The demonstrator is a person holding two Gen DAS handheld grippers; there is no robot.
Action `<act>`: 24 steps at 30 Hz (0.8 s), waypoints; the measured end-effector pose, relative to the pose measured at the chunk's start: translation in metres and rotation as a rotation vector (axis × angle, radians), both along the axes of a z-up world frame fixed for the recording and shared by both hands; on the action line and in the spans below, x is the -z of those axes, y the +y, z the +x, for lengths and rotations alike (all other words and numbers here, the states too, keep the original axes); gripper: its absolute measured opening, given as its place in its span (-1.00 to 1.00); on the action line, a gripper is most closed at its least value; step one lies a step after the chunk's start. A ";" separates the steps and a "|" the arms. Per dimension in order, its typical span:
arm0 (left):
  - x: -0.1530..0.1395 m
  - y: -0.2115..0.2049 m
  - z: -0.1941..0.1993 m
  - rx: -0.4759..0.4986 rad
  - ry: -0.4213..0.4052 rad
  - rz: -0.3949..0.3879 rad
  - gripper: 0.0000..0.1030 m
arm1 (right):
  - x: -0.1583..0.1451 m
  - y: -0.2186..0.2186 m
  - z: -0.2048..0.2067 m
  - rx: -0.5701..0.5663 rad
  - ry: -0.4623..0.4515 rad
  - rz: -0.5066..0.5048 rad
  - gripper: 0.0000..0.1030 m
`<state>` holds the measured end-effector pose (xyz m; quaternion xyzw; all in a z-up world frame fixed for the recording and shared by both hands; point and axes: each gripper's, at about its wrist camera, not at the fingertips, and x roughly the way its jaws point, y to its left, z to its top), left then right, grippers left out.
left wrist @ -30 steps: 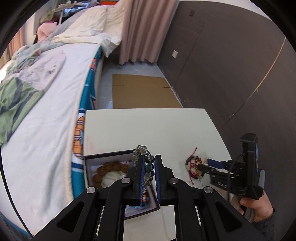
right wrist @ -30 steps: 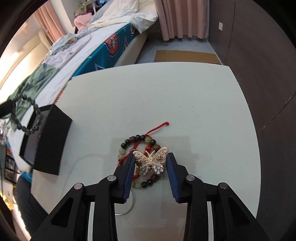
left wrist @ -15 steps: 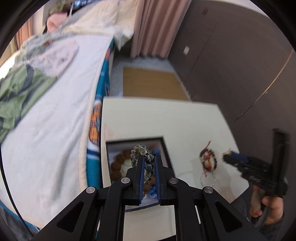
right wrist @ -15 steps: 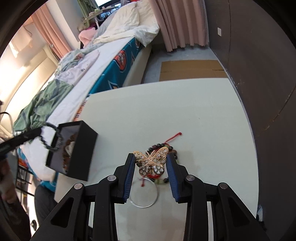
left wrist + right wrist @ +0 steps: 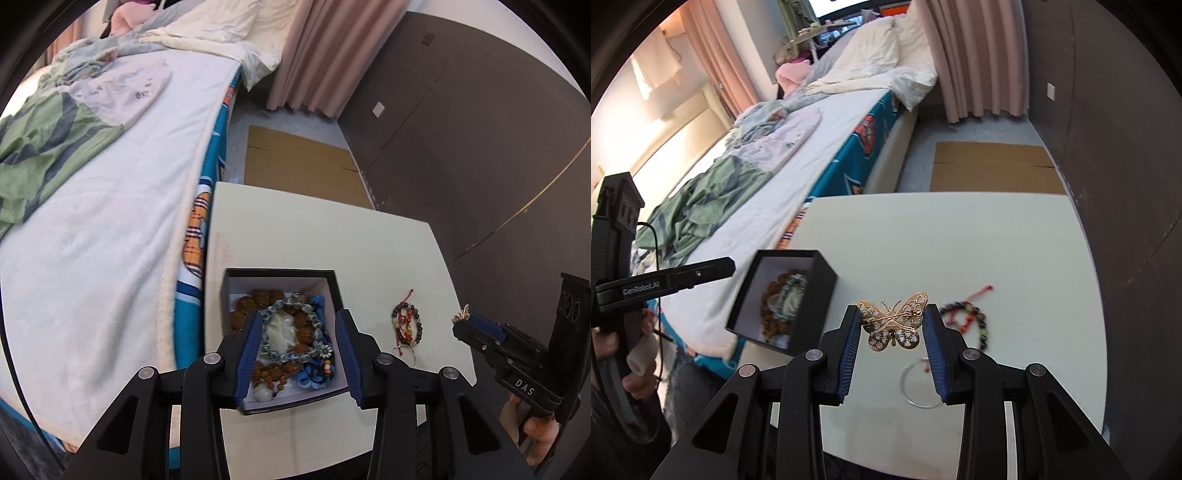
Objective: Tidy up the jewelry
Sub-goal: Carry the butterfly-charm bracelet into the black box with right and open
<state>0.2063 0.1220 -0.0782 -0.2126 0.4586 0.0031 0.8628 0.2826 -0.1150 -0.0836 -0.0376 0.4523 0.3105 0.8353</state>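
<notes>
Holding a gold butterfly brooch (image 5: 894, 320) by its wingtips, the right gripper (image 5: 893, 343) is closed only as far as the brooch's span, with the wings running straight across between its blue pads and the piece lifted clear of the white table (image 5: 979, 240). From this gripper the open black jewelry box (image 5: 783, 295) lies toward ten o'clock, near the table's bed-side edge, and that leftward offset is what the coming move likely turns on: the brooch probably has to travel across to the box mouth before it can be let go. The left gripper (image 5: 298, 350) is nearer the box, poised right over it with its jaws spread wide and nothing between them; a clear beaded bracelet (image 5: 291, 332) lies inside on top of brown seed beads (image 5: 266, 300) and blue cord (image 5: 314, 373). On the bare table, at about two o'clock from the brooch in the right wrist view, a dark beaded bracelet with red cord (image 5: 966, 317) lies loose, and a thin clear ring (image 5: 919, 384) sits just below the brooch, both apparently not yet put away.
</notes>
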 end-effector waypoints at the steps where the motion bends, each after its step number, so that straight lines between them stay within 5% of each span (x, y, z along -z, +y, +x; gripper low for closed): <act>1: -0.001 0.002 -0.001 -0.004 -0.003 0.001 -0.17 | -0.001 0.004 -0.001 -0.009 -0.002 0.004 -0.31; 12: -0.017 0.032 -0.028 -0.060 -0.048 -0.016 -0.15 | -0.011 0.066 -0.018 -0.126 0.009 0.043 -0.31; 19: -0.021 0.055 -0.043 -0.115 -0.061 -0.030 -0.15 | -0.010 0.102 -0.014 -0.190 0.093 0.133 -0.30; 22: -0.022 0.061 -0.048 -0.130 -0.063 -0.035 -0.15 | -0.005 0.109 -0.010 -0.182 0.169 0.161 0.06; 24: -0.023 0.063 -0.049 -0.130 -0.071 -0.039 -0.15 | -0.005 0.106 -0.010 -0.160 0.164 0.163 0.10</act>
